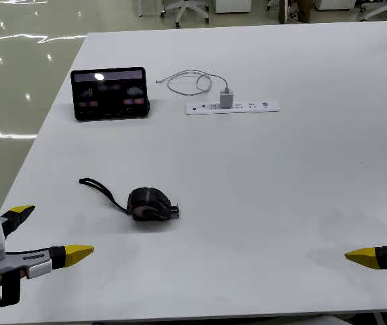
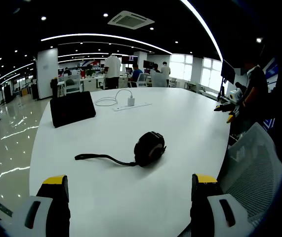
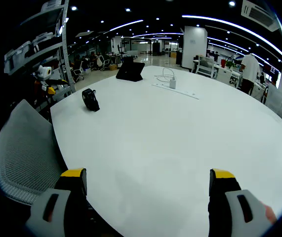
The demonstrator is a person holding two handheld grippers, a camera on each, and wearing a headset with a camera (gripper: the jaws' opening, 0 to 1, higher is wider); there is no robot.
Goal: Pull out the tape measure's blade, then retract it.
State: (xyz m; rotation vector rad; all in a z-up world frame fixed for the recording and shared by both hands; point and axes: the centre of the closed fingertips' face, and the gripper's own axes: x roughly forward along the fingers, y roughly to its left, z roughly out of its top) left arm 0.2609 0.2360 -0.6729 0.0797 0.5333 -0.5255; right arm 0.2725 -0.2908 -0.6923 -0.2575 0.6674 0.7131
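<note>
Nothing done yet: tape [image 1: 151, 204] untouched on bench [image 1: 281, 189], blade in. Left claw [image 1: 54, 231], right claw [image 1: 377, 230] wide, empty, near edge.

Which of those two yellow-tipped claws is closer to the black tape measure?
The left claw: the tape measure lies just ahead of it, while the right claw is far over on the other side.

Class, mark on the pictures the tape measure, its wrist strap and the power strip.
tape measure [image 1: 149, 203], head view, on the middle of its dark case.
wrist strap [image 2: 89, 156], left gripper view, on the flat stretch of the strap.
power strip [image 1: 254, 106], head view, on its right half.
</note>
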